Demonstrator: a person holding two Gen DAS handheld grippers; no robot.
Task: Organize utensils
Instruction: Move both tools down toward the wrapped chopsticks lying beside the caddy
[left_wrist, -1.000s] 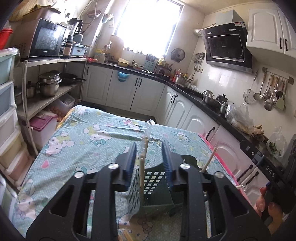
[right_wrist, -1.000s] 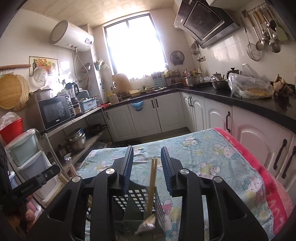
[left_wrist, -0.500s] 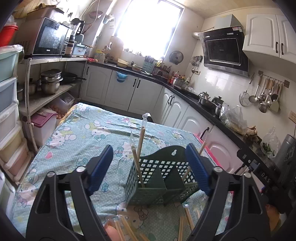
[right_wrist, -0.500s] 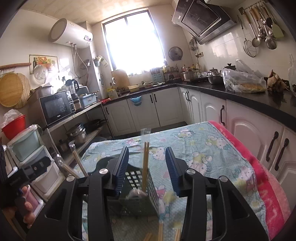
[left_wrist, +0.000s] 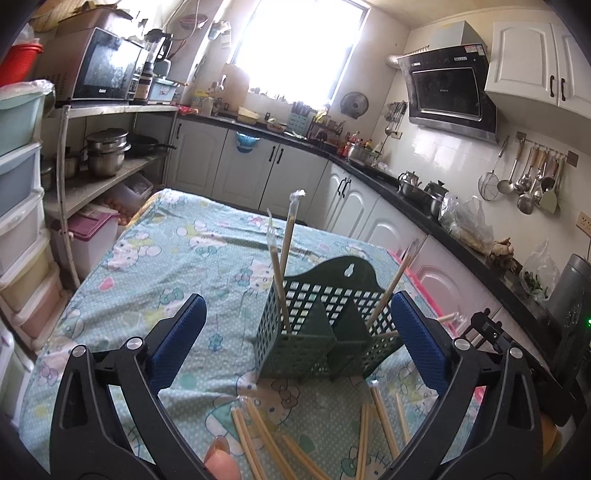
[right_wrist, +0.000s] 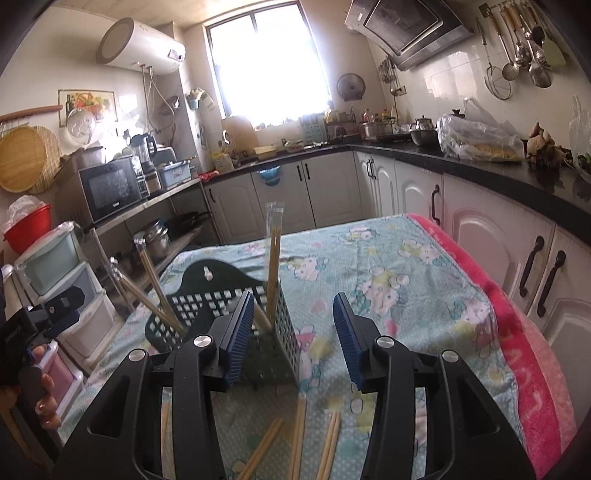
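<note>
Chopsticks (left_wrist: 280, 269): several wrapped pairs already stand in the green lattice caddy (left_wrist: 325, 325), which sits mid-table on the patterned cloth (left_wrist: 177, 258). In the left wrist view two pairs lean out of the left compartment toward 12 o'clock, and one pair leans toward 1 o'clock from the right compartment. More loose chopsticks (left_wrist: 258, 439) lie flat on the cloth at 6 o'clock of the caddy, just in front of it, fanned in two small groups.

Left gripper (left_wrist: 295, 347): jaws opening, spread wide. The caddy shows between the blue pads, but they don't press on it and nothing is held.

Right gripper (right_wrist: 293, 339): jaws partly apart, nothing pinched. The caddy's right wall sits just beyond the left pad; the upright wrapped pair (right_wrist: 274, 258) stands clear at 12 o'clock.

Step, as I read it: between picks. Both grippers are empty, with loose pairs left on the cloth at 6 o'clock in the right wrist view (right_wrist: 299, 435).

Next move calls for:
- dip toward one loose pair
- line the pads across its shaft
- pinch near the middle so it doesn't pivot
- lift, tip upright, drop into a compartment

Risks: thin sticks flat on soft cloth, so the pads may snag fabric. Neighbouring pairs lie close, so grabbing two is possible.
</note>
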